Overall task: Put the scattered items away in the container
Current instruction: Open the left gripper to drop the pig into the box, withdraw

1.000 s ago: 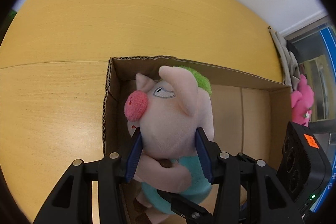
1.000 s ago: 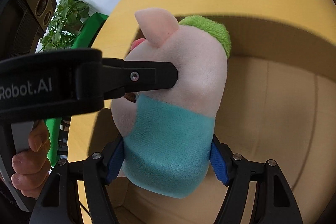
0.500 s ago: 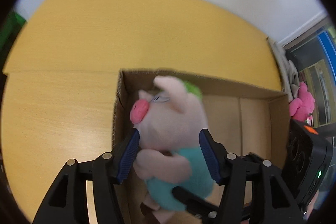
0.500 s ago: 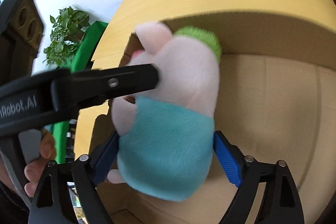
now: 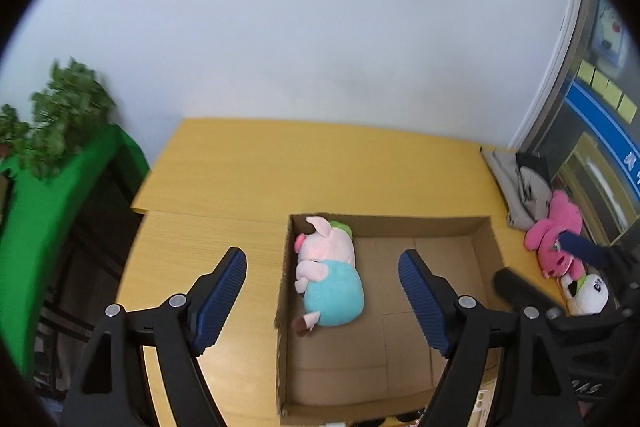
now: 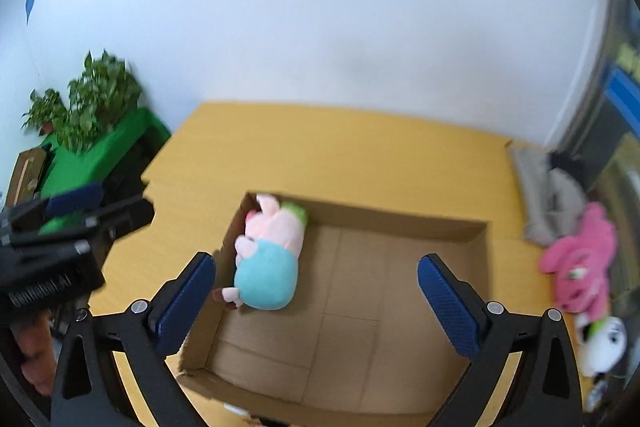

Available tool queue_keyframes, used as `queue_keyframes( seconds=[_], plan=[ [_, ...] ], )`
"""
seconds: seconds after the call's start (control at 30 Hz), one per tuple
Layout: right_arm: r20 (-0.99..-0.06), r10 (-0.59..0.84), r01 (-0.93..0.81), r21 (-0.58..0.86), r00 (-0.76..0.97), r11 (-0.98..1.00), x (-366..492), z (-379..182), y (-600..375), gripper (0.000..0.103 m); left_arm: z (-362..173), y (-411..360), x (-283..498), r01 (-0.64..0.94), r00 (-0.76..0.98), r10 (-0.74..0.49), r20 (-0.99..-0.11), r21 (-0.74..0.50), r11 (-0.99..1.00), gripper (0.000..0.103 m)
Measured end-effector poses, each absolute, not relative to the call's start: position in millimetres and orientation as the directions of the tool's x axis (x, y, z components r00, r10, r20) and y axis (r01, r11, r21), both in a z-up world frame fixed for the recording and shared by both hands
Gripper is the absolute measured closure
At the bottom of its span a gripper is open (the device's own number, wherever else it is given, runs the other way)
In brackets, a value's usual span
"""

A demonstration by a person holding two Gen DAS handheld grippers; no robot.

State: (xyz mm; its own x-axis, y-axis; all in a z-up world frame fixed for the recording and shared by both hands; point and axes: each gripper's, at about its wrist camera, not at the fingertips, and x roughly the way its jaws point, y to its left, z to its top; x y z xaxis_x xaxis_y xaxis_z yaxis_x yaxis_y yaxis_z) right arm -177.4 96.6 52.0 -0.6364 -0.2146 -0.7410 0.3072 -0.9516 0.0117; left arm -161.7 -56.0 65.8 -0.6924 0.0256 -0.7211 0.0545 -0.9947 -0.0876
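A pink pig plush in a teal shirt (image 5: 328, 275) lies on its side in the left end of an open cardboard box (image 5: 484, 247) on the yellow table; it also shows in the right wrist view (image 6: 270, 259), inside the box (image 6: 400, 223). My left gripper (image 5: 322, 291) is open and empty, raised above the box. My right gripper (image 6: 316, 295) is open and empty, also high above the box. A pink plush (image 5: 556, 239) and a white plush (image 5: 588, 293) lie on the table right of the box, also seen in the right wrist view as pink plush (image 6: 580, 259) and white plush (image 6: 604, 343).
A grey plush or cloth (image 6: 552, 195) lies at the table's far right. A green stand with potted plants (image 6: 88, 115) is left of the table. A white wall is behind. The left gripper body (image 6: 60, 251) shows at the left of the right wrist view.
Both grippers opened and let go of the pig plush, which now lies in the box. Both grippers pulled up and back, far above the box.
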Motion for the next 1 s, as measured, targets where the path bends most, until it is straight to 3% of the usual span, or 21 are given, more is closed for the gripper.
queue_keyframes(
  seconds=[0.17,0.4,1.0],
  plan=[
    [-0.702,-0.158,0.293,-0.076,-0.695,-0.953,-114.1,108.2,102.7,0.0,103.4,-47.9,-104.8,0.106,-0.73,-0.035,-0.683,-0.063,-0.992,0.024],
    [-0.695,-0.165,0.299,-0.074,-0.7,-0.951,-41.1,132.0,108.5,0.0,116.2,-39.7,-41.4,0.117,-0.714,-0.041,-0.699,-0.062,-0.991,0.024],
    [-0.78,-0.105,0.246,-0.065,-0.617,-0.967,25.0,88.6,139.2,0.0,62.5,-33.7,19.6,0.033,-0.564,0.102,-0.82,-0.145,-0.989,0.024]
  ],
)
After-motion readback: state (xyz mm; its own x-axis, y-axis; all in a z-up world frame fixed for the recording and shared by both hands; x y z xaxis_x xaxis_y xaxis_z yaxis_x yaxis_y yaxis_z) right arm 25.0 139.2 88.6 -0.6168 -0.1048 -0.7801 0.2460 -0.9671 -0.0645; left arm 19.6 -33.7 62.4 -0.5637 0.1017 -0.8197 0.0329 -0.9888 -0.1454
